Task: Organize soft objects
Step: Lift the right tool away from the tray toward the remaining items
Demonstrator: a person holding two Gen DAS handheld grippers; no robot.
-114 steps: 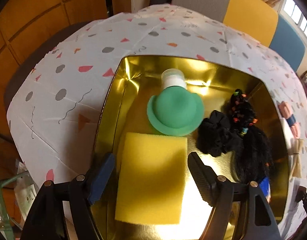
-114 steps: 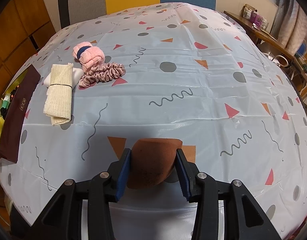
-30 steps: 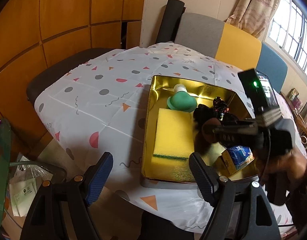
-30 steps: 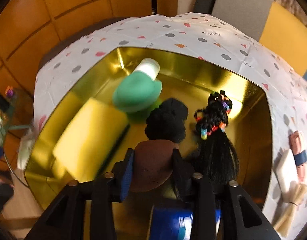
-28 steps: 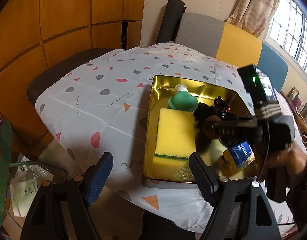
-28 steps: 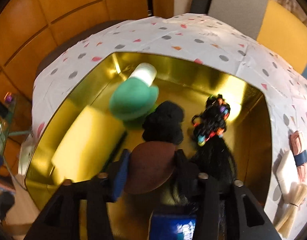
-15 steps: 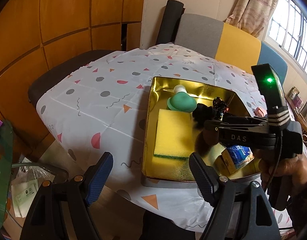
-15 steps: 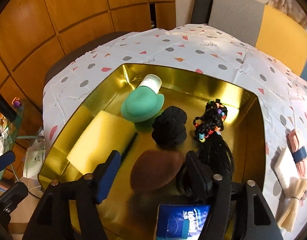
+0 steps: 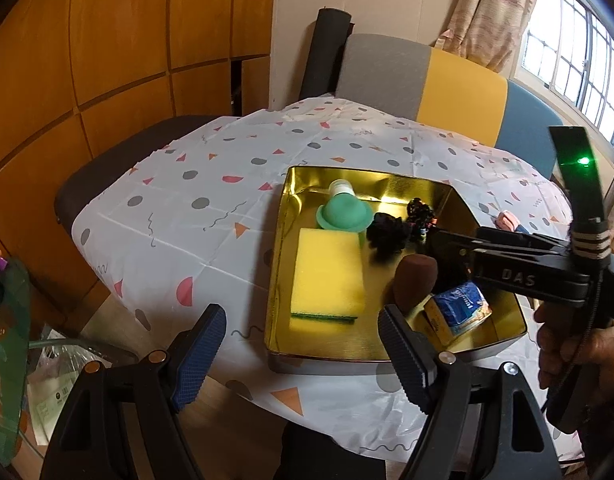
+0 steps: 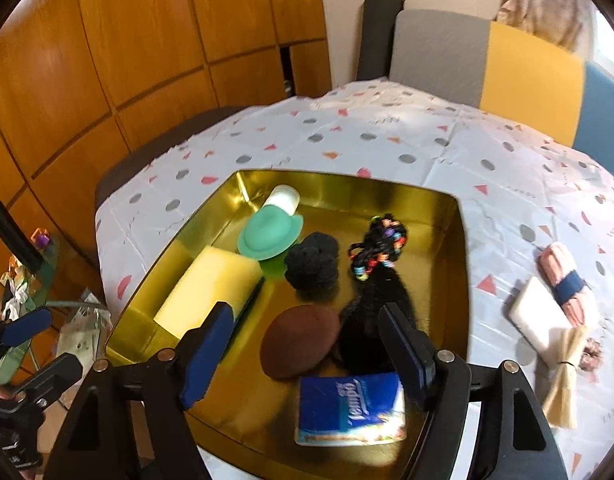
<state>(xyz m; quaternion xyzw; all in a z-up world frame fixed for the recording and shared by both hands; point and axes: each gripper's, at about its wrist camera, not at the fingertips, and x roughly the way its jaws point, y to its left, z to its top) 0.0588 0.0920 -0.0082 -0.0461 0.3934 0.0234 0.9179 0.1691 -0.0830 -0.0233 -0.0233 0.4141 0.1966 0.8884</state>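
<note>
A brown oval sponge (image 10: pixel 303 340) lies on the floor of the gold tray (image 10: pixel 347 184), free of the pads. My right gripper (image 10: pixel 305 350) hovers above it with its jaws opening; the sponge shows in the gap below them. Also in the tray are a yellow sponge (image 10: pixel 211 284), a green hat-shaped piece (image 10: pixel 269 232), a black scrunchie (image 10: pixel 313 264), a black hairpiece with coloured beads (image 10: pixel 379 248) and a blue tissue pack (image 10: pixel 351 408). My left gripper (image 9: pixel 301 360) is open and empty, held back over the table's near edge in front of the tray (image 9: pixel 367 356).
On the patterned tablecloth right of the tray lie a pink rolled cloth (image 10: pixel 565 280), a white pad (image 10: pixel 541 320) and a beige tied cloth (image 10: pixel 565 376). Chairs stand behind the table. A person's hand (image 9: pixel 575 356) holds the right gripper. Clutter sits on the floor at the left.
The right gripper's jaws have spread and let go of the brown sponge, which now lies in the tray. That gripper has lifted and drawn back. The left gripper has stayed put.
</note>
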